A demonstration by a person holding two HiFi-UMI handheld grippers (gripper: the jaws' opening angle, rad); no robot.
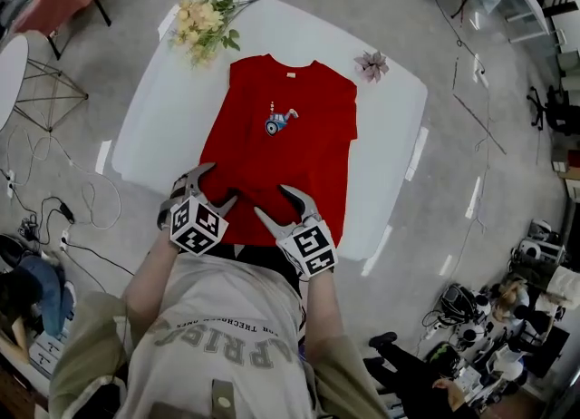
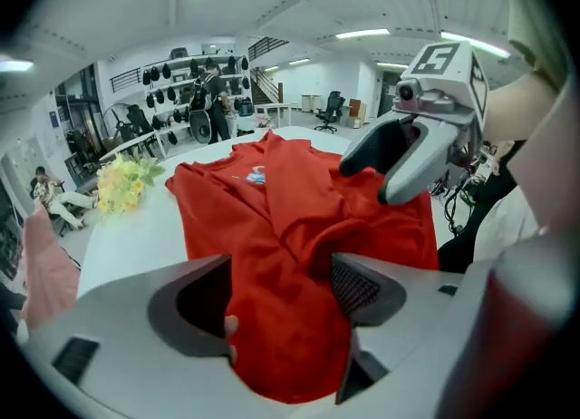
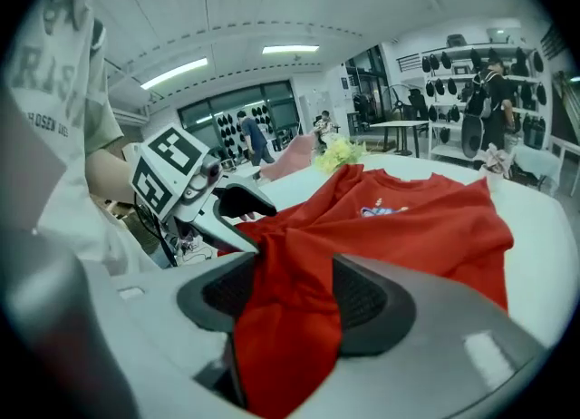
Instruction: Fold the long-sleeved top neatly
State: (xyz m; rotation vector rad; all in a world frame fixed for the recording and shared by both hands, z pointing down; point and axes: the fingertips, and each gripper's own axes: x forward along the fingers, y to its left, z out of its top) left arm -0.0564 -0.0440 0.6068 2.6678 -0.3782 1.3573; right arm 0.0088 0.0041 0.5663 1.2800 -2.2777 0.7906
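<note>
Red top [image 1: 281,136], hem at near edge of table [image 1: 154,127]: left gripper [image 1: 222,181] and right gripper [image 1: 270,199], jaws apart astride it, should pinch level.

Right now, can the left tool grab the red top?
Probably yes: the left tool sits over the red top, jaws open, cloth between them, nothing in the way.

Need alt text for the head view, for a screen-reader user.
Seen from above, a red top with a small cartoon print lies flat on a white table. A person's left claw and right claw are open over its near hem. A yellow bouquet and a pink flower lie by the top's far corners.
</note>
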